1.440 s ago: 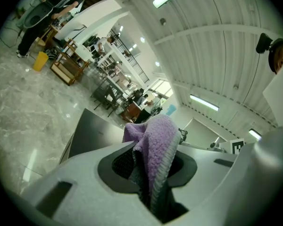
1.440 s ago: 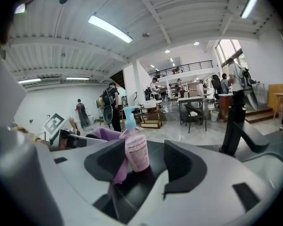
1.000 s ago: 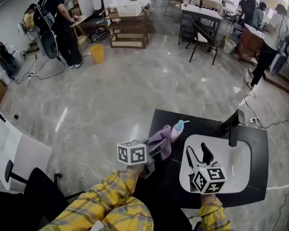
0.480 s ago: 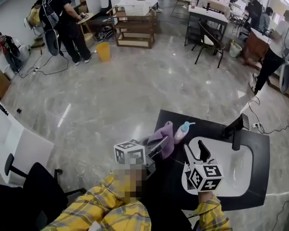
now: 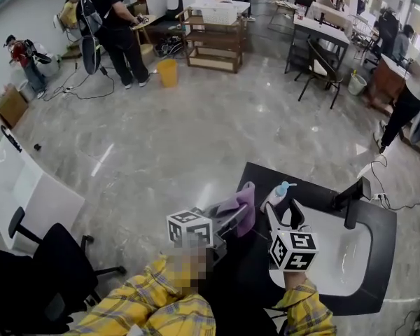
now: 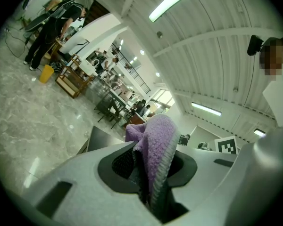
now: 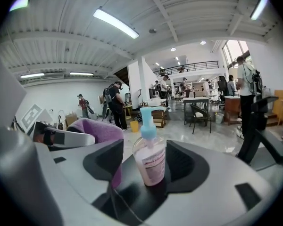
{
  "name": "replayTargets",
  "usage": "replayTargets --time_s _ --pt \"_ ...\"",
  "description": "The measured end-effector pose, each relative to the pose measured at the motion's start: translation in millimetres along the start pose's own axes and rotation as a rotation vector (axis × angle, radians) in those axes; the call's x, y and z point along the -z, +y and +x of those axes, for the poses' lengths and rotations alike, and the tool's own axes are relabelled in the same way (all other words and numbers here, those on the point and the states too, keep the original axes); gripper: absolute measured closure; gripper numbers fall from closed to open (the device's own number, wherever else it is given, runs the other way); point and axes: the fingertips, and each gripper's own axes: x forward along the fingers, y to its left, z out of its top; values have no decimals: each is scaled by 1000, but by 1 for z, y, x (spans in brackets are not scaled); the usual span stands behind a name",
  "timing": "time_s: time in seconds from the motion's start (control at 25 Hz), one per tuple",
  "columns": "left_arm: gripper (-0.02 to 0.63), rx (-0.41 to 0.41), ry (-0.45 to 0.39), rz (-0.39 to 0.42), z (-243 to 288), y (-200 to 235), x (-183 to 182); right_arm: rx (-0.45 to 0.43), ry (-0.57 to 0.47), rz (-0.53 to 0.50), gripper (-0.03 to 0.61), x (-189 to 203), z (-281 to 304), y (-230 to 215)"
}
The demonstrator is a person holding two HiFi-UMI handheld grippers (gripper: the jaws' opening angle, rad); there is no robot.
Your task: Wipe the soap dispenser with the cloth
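**A:** What has changed for us?

**B:** We have swung our right hand-held gripper [image 5: 285,214] off the sink [image 5: 350,257] and across to the soap dispenser [image 7: 149,157]. Its jaws have just been opening. They now stand apart with the bottle between them, pads clear of it.

**A:** And our left hand-held gripper [image 6: 151,175]?

**B:** It is clamped on the purple cloth [image 6: 156,142], which we hold just beside the dispenser, on its left. We judge that we are about to steady the bottle, so no wiping has begun yet.

**A:** Where does the dispenser stand?

**B:** Upright on the black tabletop [image 5: 315,187], near its far edge, beside the sink.

**A:** What about the containers?

**B:** The clear bottle looks mostly full of pink soap, under a blue pump. We see nothing lying in the white sink.
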Motion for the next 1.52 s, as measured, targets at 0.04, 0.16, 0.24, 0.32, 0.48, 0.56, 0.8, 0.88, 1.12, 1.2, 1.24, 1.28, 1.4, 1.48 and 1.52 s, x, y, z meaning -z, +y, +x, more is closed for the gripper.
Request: replayTargets --time_s 0.04,0.16,0.24,0.32,0.48,0.56,0.8,0.88,1.12,1.2,1.24,1.28,1.4,1.48,1.52 --pt "526 -6 -3 0 -2 1 1 2 3 -9 326 0 4 1" --pt "526 -24 -13 -2 -9 4 3 31 7 -30 321 -1 15 1" --pt "526 -35 -20 -5 -14 6 3 69 6 -47 319 -2 20 -2" --pt "526 -46 -27 -7 -19 8 3 109 9 -62 314 -2 24 -5" --pt "526 -69 -42 -12 -28 11 1 145 29 -49 307 3 32 -7" --pt "526 -75 -46 -14 -31 12 0 153 37 -45 305 6 36 -6" --pt "526 -65 -30 -3 -26 7 4 190 41 -14 305 10 42 -12" --pt "526 -60 -20 6 -23 4 4 195 41 -11 306 10 42 -13" --pt "526 -50 3 33 -15 -1 7 198 50 -22 307 12 45 -14" --pt "526 -44 6 35 -13 -2 7 205 52 -21 307 12 46 -14" --pt "526 -41 8 36 -12 -3 7 211 52 -20 307 12 46 -14" --pt "526 -39 10 38 -10 -4 8 217 52 -19 307 12 46 -14" --pt "526 -33 15 41 -9 -6 9 224 55 -24 321 13 45 -16" --pt "526 -32 17 40 -9 -7 9 221 59 -31 325 12 44 -15" --pt "526 -32 19 40 -10 -7 9 219 61 -34 329 12 43 -14"
